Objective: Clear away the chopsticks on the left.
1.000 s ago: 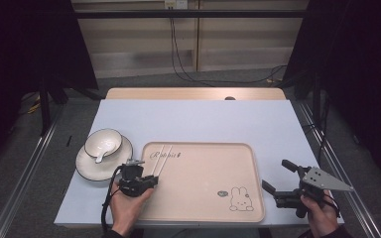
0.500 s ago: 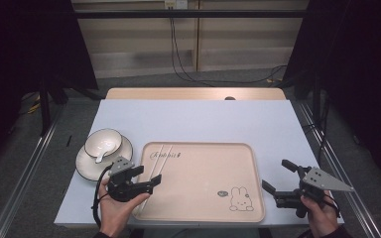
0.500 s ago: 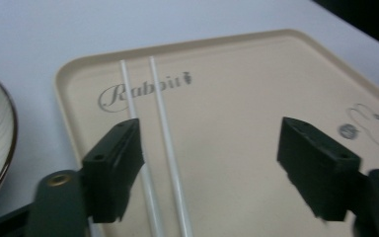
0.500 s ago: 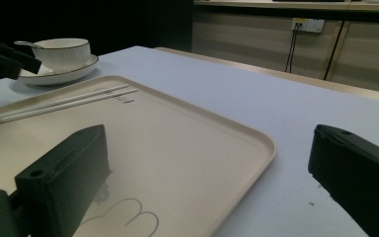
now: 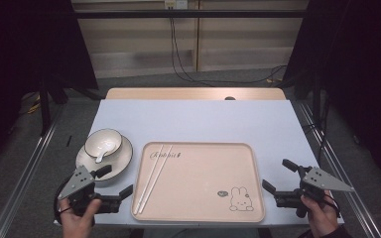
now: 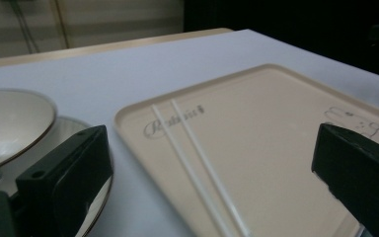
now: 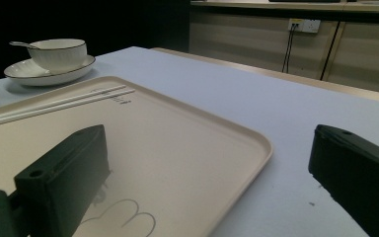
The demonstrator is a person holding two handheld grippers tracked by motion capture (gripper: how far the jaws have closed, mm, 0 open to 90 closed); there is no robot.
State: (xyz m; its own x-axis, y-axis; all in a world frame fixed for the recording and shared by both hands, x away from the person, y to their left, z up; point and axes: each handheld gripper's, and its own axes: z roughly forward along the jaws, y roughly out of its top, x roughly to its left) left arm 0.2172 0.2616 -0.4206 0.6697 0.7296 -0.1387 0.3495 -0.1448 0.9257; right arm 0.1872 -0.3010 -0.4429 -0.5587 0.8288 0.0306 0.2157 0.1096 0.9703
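Your left tool, at the lower left of the high view, has just been opening and now gapes wide with nothing between its jaws. The chopsticks lie side by side along the left part of the tray, mid-frame. Your right tool, lower right, is also wide open and empty.

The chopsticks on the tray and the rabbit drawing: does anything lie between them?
No. In the high view, only bare tray surface lies between the chopsticks and the rabbit drawing.
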